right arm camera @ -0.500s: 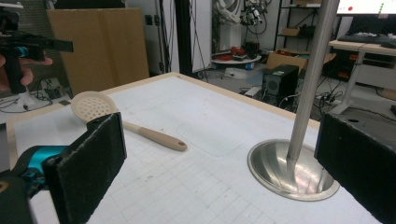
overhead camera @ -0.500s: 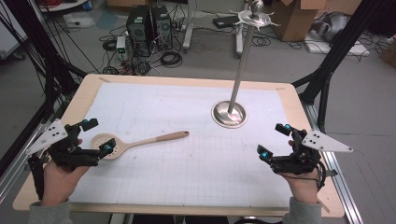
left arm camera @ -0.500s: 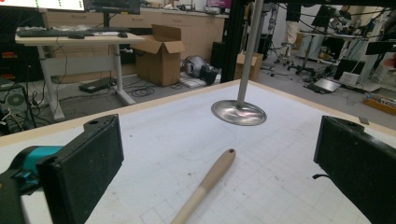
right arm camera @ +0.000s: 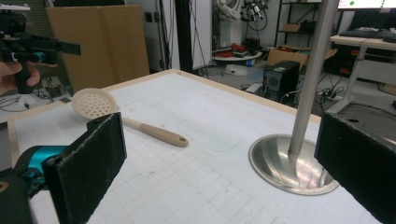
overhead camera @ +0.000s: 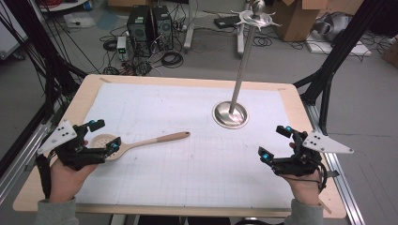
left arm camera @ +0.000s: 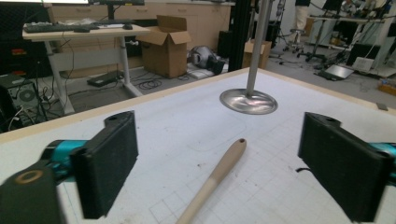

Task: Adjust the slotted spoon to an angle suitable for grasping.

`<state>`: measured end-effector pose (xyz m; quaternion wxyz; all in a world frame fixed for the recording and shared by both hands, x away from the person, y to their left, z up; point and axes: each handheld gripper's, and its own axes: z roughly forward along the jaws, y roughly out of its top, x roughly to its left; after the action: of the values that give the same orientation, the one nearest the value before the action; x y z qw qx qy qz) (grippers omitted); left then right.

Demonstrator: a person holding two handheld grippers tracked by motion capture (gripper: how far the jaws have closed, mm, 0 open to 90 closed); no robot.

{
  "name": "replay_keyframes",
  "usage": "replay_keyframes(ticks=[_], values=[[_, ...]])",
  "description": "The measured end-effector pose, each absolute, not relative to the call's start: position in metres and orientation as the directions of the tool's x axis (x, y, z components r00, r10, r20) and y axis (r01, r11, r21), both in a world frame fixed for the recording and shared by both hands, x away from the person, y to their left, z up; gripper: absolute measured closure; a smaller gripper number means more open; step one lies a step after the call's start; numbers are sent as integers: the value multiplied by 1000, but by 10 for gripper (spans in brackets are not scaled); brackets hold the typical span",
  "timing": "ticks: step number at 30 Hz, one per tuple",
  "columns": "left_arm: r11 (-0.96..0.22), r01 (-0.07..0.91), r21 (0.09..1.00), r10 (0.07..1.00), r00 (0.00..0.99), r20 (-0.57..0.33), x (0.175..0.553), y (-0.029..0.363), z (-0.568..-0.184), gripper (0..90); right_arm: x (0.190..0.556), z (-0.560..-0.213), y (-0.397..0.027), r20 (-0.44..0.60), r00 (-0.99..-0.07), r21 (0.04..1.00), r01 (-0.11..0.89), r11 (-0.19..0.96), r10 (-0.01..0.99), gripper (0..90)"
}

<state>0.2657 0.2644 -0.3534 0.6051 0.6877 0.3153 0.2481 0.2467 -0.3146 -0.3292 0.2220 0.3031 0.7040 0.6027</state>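
Note:
A beige slotted spoon (overhead camera: 141, 141) lies on the white mat, its perforated bowl (right arm camera: 92, 103) at the left and its handle (left arm camera: 215, 177) pointing right. My left gripper (overhead camera: 105, 136) is open, its jaws either side of the spoon's bowl end without touching it. A metal stand (overhead camera: 231, 114) with a round base and a tall pole rises at the mat's far right; hooks crown its top (overhead camera: 256, 18). My right gripper (overhead camera: 276, 143) hovers open near the front right, nothing between its jaws. In the right gripper view the stand's base (right arm camera: 289, 163) lies just ahead.
The white gridded mat (overhead camera: 187, 164) covers a wooden table (overhead camera: 84, 101). Black frame struts (overhead camera: 328, 70) flank both sides. Behind the table sit computer towers (overhead camera: 150, 23), cables and cardboard boxes (overhead camera: 300, 18) on the floor.

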Motion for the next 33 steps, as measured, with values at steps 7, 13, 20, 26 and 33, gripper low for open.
replay_keyframes(ticks=[7, 13, 20, 26, 33], values=[[-79, 176, 981, 740, 670, -61, 273, 265, -366, 396, 247, -330, -315, 51, -711, 982, 163, 94, 702, 9], [-102, 219, 970, 737, 672, -75, 279, 259, -377, 579, 246, -330, -312, 47, -716, 981, 165, 103, 696, 10], [-149, 226, 963, 729, 683, -47, 286, 248, -383, 756, 244, -331, -314, 43, -715, 980, 167, 111, 697, 10], [-166, 255, 953, 723, 688, -58, 295, 240, -392, 887, 241, -332, -317, 47, -711, 978, 176, 113, 702, 10], [-250, 270, 930, 715, 699, -11, 305, 222, -406, 896, 239, -333, -318, 39, -711, 976, 177, 124, 703, 10]])
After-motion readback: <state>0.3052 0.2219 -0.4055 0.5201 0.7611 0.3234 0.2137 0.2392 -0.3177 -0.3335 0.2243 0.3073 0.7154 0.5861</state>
